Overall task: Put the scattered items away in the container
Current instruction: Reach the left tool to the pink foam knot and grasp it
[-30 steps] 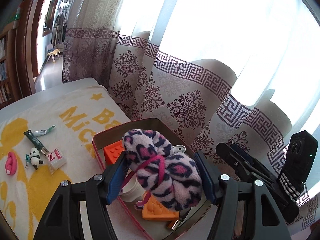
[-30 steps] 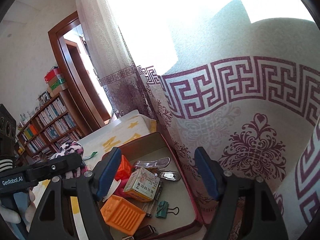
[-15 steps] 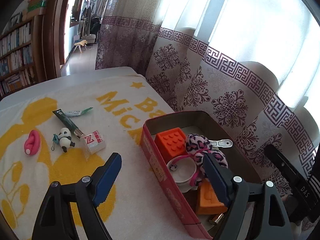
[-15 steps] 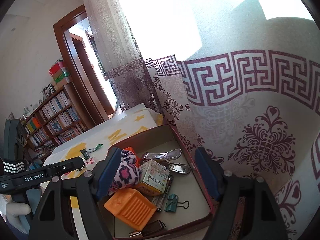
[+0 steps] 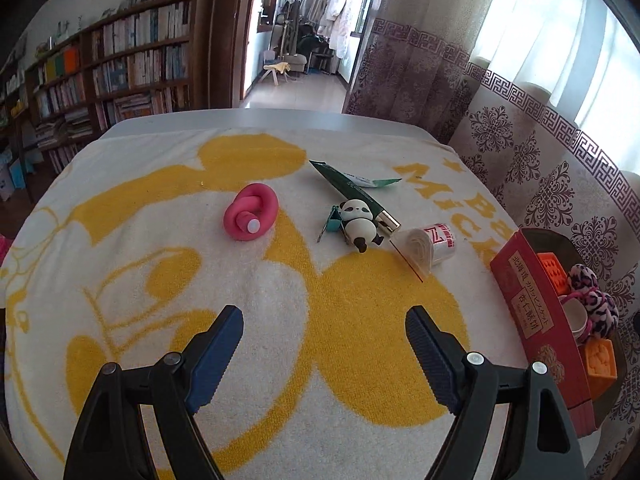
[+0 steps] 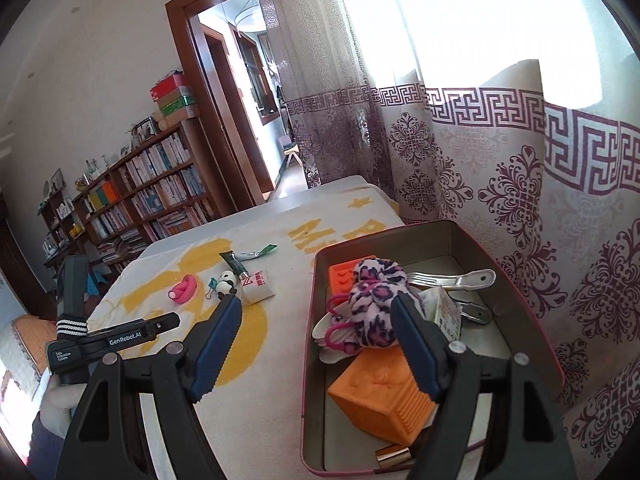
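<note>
My left gripper point(image 5: 324, 320) is open and holds nothing, low over the yellow-and-white towel point(image 5: 160, 280). Ahead of it lie a pink curled item point(image 5: 251, 218), a panda figure point(image 5: 360, 222) beside a teal clip point(image 5: 332, 222), a green tube point(image 5: 352, 192) and a small white packet point(image 5: 430, 242). The red tin point(image 5: 532, 312) stands at the right edge and holds a leopard-print scrunchie point(image 5: 594, 296). My right gripper point(image 6: 316, 308) is open and holds nothing above the tin's left rim point(image 6: 310, 320). In the tin lie the scrunchie point(image 6: 372, 300), orange blocks point(image 6: 380, 388), a small box and metal clips.
A patterned curtain point(image 6: 520, 180) hangs right behind the tin. Bookshelves point(image 5: 120, 72) and an open doorway stand beyond the table's far edge. In the right wrist view, the left gripper's housing point(image 6: 100, 344) and a gloved hand point(image 6: 56, 404) sit at the lower left.
My left gripper let go of the leopard scrunchie into the tin, then swung left and down over the towel. The right gripper drew back, so more of the tin and table shows.
</note>
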The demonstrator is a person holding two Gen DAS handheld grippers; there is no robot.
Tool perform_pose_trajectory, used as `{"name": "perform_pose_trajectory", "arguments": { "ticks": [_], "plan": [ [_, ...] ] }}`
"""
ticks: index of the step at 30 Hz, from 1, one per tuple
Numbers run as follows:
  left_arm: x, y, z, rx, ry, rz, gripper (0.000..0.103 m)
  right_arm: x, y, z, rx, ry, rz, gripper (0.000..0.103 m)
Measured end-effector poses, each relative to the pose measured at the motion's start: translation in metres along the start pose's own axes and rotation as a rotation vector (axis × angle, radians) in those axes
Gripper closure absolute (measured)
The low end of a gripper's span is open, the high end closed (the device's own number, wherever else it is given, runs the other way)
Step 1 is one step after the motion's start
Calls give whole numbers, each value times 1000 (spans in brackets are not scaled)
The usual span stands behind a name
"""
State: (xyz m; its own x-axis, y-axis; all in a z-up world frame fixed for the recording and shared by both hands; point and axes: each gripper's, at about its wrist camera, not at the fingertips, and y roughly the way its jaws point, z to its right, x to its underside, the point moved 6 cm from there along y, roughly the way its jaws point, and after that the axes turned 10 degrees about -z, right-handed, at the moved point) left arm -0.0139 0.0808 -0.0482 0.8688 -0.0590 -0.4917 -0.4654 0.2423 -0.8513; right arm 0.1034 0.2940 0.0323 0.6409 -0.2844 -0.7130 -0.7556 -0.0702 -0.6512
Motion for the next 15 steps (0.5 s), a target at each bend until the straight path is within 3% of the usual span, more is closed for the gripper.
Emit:
{"name": "perform_pose_trajectory", "arguments": {
  "ticks": [9,15],
  "plan": [
    [-1,6,-36,-11,-36,-2,18,9,46,-65,-106,-94,-99,23],
    [-16,5,-51,-52,6,9,18,15,77,-91,-167,-80,-171,23]
  ]
}}
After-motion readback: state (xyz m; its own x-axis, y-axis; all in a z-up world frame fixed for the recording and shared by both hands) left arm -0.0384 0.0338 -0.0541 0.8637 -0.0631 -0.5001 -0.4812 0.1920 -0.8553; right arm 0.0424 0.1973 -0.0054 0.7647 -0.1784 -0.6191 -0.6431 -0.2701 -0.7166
